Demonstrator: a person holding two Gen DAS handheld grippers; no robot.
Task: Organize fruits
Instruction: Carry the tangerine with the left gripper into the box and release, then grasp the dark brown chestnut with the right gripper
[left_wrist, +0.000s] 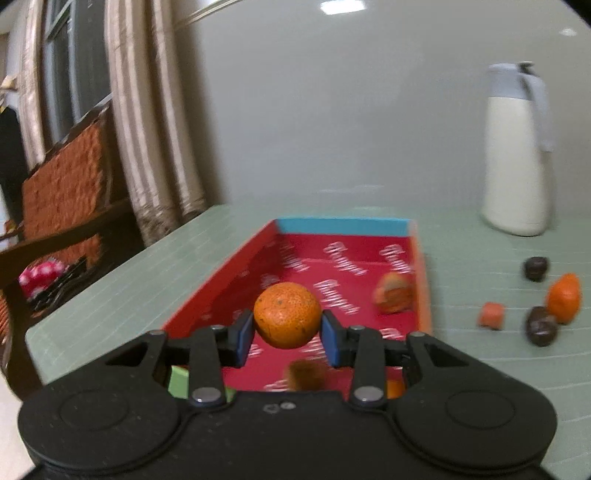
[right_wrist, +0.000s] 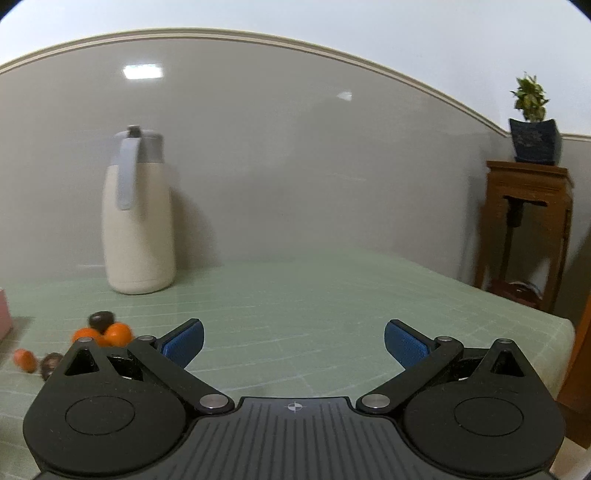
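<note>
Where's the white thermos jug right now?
The white thermos jug stands upright at the table's far edge against the wall, right of the red box in the left wrist view, behind the loose fruit.

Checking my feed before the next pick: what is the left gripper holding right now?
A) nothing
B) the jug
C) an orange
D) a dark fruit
C: the left gripper has its blue pads pressed on either side of an orange, held above the red box.
</note>
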